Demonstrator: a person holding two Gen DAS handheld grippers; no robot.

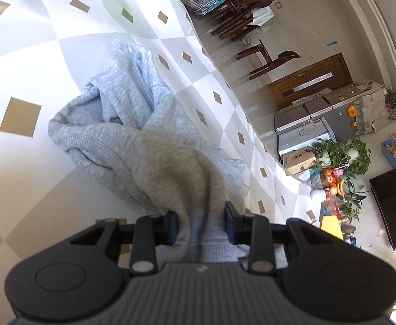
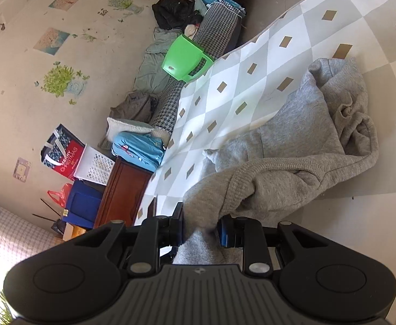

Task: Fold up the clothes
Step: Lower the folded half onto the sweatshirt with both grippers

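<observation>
The left gripper (image 1: pixel 201 223) tips down toward the bed and pinches a thick fold of the grey sweatshirt (image 1: pixel 133 124) tight between its two pads. The right gripper (image 2: pixel 200 230) tips down too, and it squeezes another bunch of the same sweatshirt (image 2: pixel 300 149). The cloth rises from the bed up into both grippers. The rest of the sweatshirt lies crumpled on the checked bedsheet (image 1: pixel 49 54), with its ribbed hem curling on top. A green plastic basket (image 2: pixel 184 59) sits past the bed's far edge.
</observation>
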